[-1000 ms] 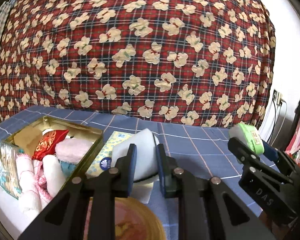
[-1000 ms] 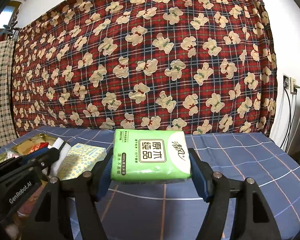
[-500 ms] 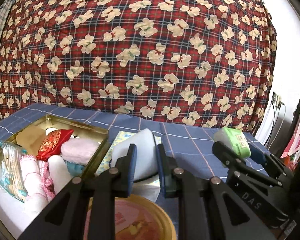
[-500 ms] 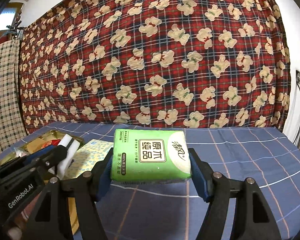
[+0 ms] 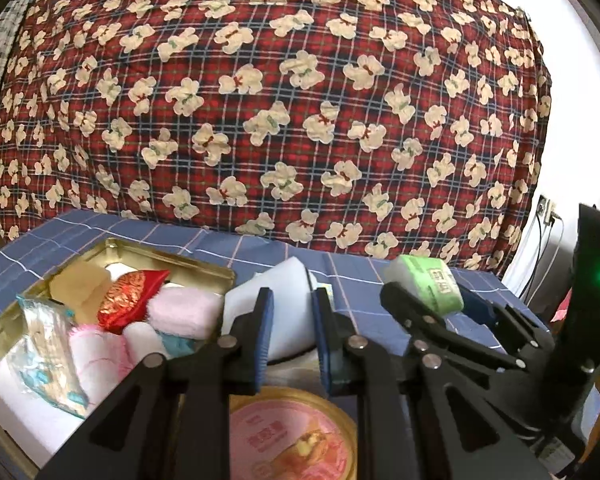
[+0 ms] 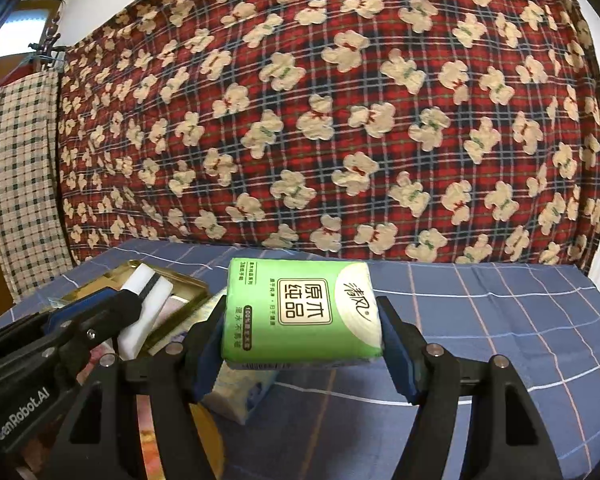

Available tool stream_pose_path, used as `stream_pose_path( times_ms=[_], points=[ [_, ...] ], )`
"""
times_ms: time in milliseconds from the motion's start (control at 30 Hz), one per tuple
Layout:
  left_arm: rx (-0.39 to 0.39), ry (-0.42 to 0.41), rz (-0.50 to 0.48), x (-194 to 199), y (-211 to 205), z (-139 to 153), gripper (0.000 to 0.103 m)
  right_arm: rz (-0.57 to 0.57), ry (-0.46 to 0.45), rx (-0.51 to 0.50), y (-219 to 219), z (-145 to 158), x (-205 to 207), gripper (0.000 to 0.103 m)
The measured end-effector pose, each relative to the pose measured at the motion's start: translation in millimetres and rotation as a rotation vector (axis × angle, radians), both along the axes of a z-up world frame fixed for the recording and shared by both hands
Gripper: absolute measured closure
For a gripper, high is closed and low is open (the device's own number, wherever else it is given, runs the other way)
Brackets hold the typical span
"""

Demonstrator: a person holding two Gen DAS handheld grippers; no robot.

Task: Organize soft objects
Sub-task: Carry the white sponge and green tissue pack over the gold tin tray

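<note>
left gripper [image 5: 291,322] clamped on white foam block [image 5: 274,312], carried nearer gold tin [image 5: 172,255] at its left | right gripper [image 6: 302,334] clamped on green tissue pack [image 6: 300,314], brought alongside | both judged ready for placing in tin

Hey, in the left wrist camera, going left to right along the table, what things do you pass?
Gold rectangular metal tin filled with soft items → white foam block held in the left gripper → green plastic-wrapped tissue pack held in the right gripper.
</note>
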State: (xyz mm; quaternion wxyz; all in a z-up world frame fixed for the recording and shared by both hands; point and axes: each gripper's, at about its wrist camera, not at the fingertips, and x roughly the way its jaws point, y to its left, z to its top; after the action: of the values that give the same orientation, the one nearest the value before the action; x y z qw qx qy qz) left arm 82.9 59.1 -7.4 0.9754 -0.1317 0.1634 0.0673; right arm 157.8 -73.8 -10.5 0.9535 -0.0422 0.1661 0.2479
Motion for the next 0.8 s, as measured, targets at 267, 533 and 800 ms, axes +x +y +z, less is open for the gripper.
stream_pose_path(
  times_ms=[267,533,800],
  points=[
    [0.004,-0.023,0.014,-17.5,16.6,15.2,0.085,0.046,-0.019,0.01,19.6,15.6,-8.3,0.033],
    [0.009,-0.017,0.048,-28.9,39.2,18.5,0.085,0.119,0.0,0.012,51.4,25.0,-11.8,0.033],
    [0.002,-0.011,0.103,-45.6,73.6,19.9,0.085,0.186,0.002,-0.005,86.2,29.2,-20.6,0.033]
  ],
)
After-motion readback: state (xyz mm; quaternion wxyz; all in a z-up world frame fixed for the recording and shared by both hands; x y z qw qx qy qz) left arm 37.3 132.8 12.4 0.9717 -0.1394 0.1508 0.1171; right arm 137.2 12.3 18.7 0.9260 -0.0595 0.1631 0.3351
